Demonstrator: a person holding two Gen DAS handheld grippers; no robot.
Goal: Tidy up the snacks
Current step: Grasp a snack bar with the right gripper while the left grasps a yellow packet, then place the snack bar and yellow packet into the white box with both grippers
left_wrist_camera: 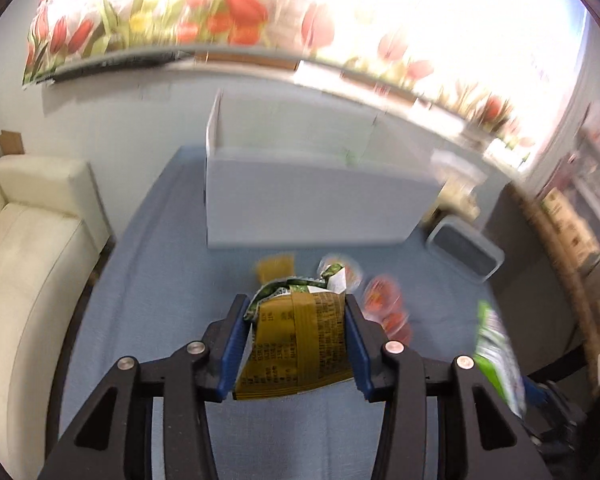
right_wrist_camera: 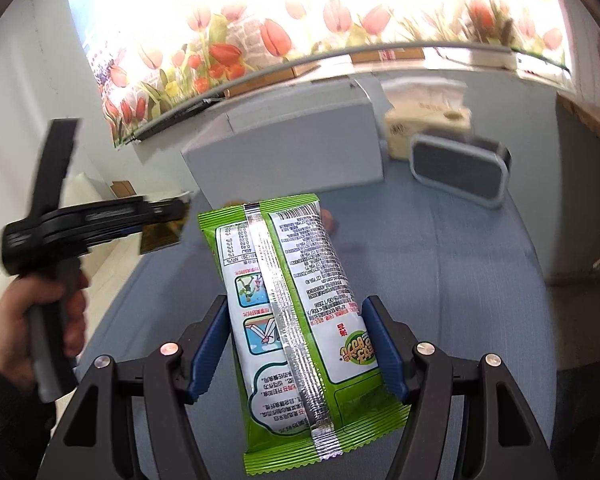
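Note:
My left gripper (left_wrist_camera: 296, 300) is shut on a brown and green snack packet (left_wrist_camera: 300, 344), held above the blue table (left_wrist_camera: 160, 320). My right gripper (right_wrist_camera: 296, 304) is shut on a green and white snack packet (right_wrist_camera: 292, 320), also held in the air; that packet shows at the right of the left wrist view (left_wrist_camera: 498, 356). The left gripper with its packet shows at the left of the right wrist view (right_wrist_camera: 100, 220). On the table lie a yellow packet (left_wrist_camera: 276, 266) and red snack cups (left_wrist_camera: 384, 300). An open white box (left_wrist_camera: 316, 200) stands behind them.
A grey lidded container (left_wrist_camera: 464, 250) and a tissue pack (right_wrist_camera: 424, 132) stand right of the white box (right_wrist_camera: 292, 148). A cream sofa (left_wrist_camera: 24, 248) is left of the table. A tulip-print curtain (left_wrist_camera: 220, 12) hangs above the far wall.

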